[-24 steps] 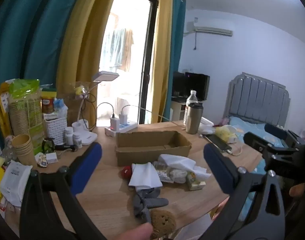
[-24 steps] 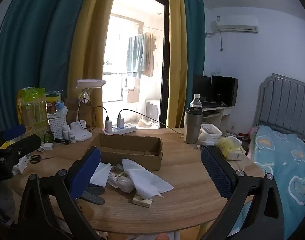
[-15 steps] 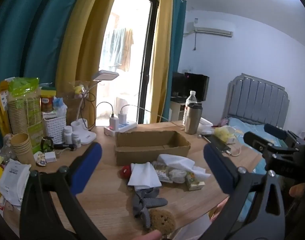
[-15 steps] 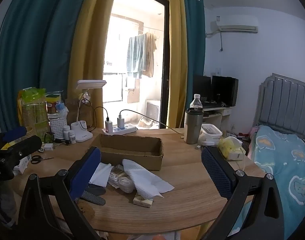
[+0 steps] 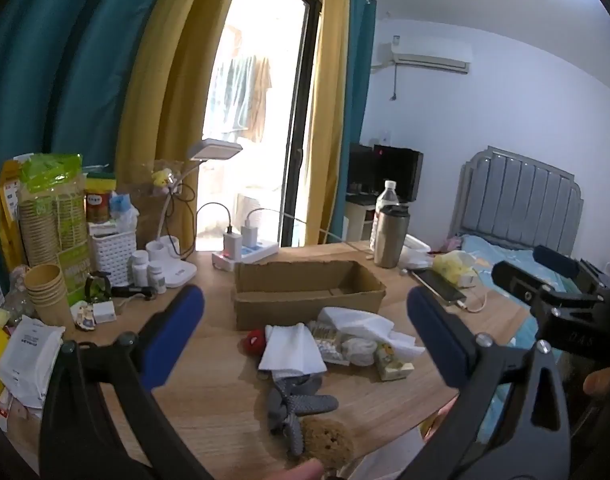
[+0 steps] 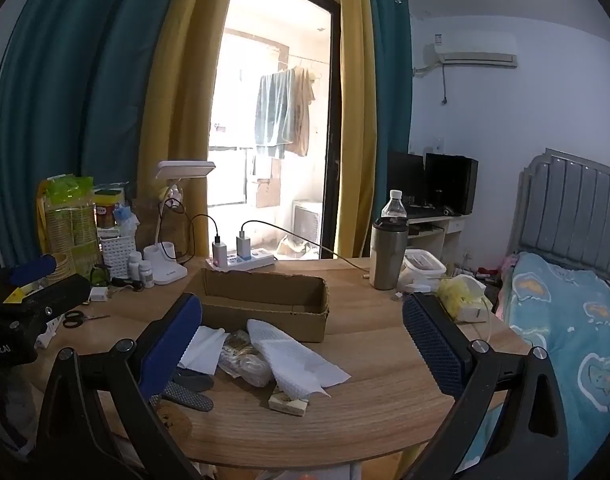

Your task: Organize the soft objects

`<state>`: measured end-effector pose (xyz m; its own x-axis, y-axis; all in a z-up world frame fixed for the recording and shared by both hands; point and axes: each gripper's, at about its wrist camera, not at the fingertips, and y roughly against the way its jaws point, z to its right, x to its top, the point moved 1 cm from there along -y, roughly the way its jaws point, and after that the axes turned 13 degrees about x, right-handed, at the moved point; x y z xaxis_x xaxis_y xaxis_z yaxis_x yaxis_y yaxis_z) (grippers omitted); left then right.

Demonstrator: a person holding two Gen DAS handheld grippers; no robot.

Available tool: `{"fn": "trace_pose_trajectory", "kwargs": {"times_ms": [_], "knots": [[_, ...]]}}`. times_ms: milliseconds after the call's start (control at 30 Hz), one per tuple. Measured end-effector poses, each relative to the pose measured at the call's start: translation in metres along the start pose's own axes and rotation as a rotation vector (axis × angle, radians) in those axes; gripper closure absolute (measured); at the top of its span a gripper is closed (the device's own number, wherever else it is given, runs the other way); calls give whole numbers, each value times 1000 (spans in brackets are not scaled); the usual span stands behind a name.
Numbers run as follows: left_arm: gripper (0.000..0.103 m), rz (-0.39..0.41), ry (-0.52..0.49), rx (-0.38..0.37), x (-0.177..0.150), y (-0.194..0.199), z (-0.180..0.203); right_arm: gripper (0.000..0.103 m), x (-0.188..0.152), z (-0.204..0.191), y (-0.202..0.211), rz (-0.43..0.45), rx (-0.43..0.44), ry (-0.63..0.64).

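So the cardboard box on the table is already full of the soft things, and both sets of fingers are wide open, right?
Not quite. The cardboard box is empty, as the left wrist view shows; the soft things lie in a pile on the table in front of it. Both sets of fingers are indeed wide open.

Daylight floods through the open balcony door (image 6: 273, 140), blown out to white glare, while the room stays dim and bluish. The desk (image 6: 377, 392) shows soft, faint shadows. Fisheye distortion bends the curtains (image 5: 65, 92), and black vignetting rounds the corners of both views.
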<state>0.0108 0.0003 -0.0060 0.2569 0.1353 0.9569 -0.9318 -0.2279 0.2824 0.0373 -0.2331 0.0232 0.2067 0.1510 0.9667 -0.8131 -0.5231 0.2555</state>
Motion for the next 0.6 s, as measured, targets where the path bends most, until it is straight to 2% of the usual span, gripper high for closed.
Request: {"fn": "trace_pose_trajectory", "kwargs": {"times_ms": [600], "knots": [[0,-5,-9,-8,0,1,0,1,-3,0,3,1,2,-1]]}}
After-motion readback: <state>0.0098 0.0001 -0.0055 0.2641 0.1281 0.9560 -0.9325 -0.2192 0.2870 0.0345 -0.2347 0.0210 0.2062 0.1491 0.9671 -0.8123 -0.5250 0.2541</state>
